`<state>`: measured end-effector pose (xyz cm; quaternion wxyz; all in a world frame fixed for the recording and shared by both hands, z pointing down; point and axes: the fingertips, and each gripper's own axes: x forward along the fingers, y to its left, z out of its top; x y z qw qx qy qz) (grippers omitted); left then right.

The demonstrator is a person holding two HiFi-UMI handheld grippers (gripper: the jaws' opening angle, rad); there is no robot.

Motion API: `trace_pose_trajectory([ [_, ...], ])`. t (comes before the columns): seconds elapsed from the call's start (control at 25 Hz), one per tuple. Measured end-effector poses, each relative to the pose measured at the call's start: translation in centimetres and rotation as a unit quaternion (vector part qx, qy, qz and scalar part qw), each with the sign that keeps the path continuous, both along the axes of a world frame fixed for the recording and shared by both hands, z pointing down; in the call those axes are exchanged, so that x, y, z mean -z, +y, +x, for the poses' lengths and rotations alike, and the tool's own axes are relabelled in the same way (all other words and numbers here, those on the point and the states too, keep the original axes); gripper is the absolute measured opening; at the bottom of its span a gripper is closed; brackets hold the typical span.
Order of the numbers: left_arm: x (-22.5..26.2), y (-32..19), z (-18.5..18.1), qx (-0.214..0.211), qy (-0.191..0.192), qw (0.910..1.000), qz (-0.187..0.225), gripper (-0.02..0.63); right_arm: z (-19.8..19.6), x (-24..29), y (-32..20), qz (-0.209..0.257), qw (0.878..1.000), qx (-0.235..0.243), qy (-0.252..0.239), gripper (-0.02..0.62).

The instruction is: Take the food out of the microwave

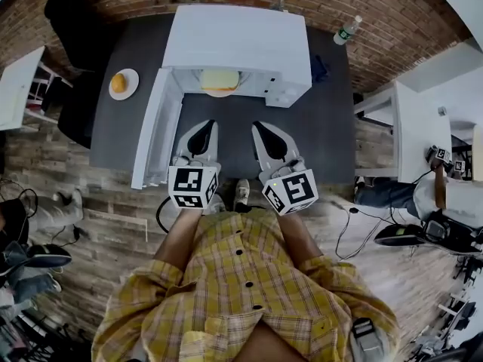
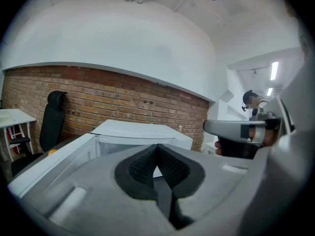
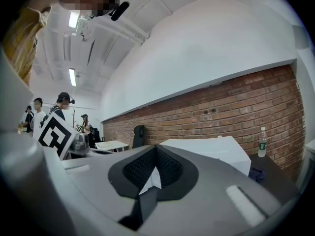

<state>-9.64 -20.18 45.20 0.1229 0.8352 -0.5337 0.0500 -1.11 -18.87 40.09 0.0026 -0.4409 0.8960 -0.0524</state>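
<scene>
- The white box-shaped microwave (image 1: 238, 44) was parked at the top centre of the head view on a dark grey table (image 1: 332, 134). Its white door (image 1: 155, 138) was swung wide open to the left.
- The food (image 1: 219, 78), a pale yellow mound, could be seen on a round white plate (image 1: 219, 92) inside the cavity, right at the opening, upper middle of the frame.
- The left gripper (image 1: 204, 130) was pinched fully together with nothing caught in it. Same story for the right gripper (image 1: 264, 133): pads closed, empty. Both were held lower in the frame, apart from the plate.
- Handling guess: the plate was probably stiff, smooth and a bit slippery, maybe hot. The food looked soft, so it shouldn't be squeezed.
- Best bet, the near rim would be pinched at both sides and the plate kept level.
- An orange lump on a small white dish (image 1: 123, 84) was spotted left of the door.
</scene>
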Motion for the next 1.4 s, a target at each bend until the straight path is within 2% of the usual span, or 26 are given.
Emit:
trace_pose_trajectory([
  [0.24,-2.4,-2.3,-0.2,0.008,0.039,0.999,-0.021,0.0,0.4,-1.4,-1.4,-0.012,1.0,0.001,-0.001,0.005],
  [0.44,-6.0,-4.4,-0.1,0.009,0.092,0.9929,-0.075,0.0,0.8,-1.8,-2.3,-0.017,1.0,0.0,0.002,0.005],
  [0.68,-9.4,-6.5,0.5,0.007,0.094,0.9895,-0.11,0.0,1.5,-2.3,-3.4,-0.025,1.0,-0.003,0.004,0.005],
  [0.72,-9.8,-6.8,0.7,0.006,0.102,0.9879,-0.116,0.0,1.6,-2.4,-3.5,-0.026,1.0,-0.004,0.004,0.005],
  [0.76,-10.2,-7.1,0.8,0.006,0.115,0.9857,-0.123,0.052,1.7,-2.5,-3.7,-0.027,1.0,-0.004,0.003,0.005],
  [0.8,-10.6,-7.4,0.8,0.008,0.129,0.9829,-0.131,0.071,1.8,-2.6,-3.8,-0.028,1.0,-0.004,0.001,0.005],
  [0.96,-12.3,-8.4,0.5,0.022,0.174,0.9716,-0.159,0.071,1.9,-2.9,-4.2,-0.031,1.0,-0.002,0.003,0.005],
  [1.04,-13.1,-8.9,0.2,0.03,0.206,0.9625,-0.174,0.077,1.9,-3.1,-4.4,-0.033,0.999,-0.002,0.003,0.005],
  [1.16,-14.6,-9.6,-0.1,0.044,0.272,0.9396,-0.204,0.101,2.1,-3.4,-4.7,-0.036,0.999,-0.002,0.002,0.005],
  [1.24,-15.6,-10.0,-0.2,0.055,0.319,0.9195,-0.223,0.101,2.2,-3.5,-5.0,-0.039,0.999,-0.001,0.003,0.005],
  [1.4,-17.7,-11.0,-0.7,0.086,0.414,0.8699,-0.253,0.111,2.3,-3.9,-5.3,-0.043,0.999,0.001,0.004,0.005],
])
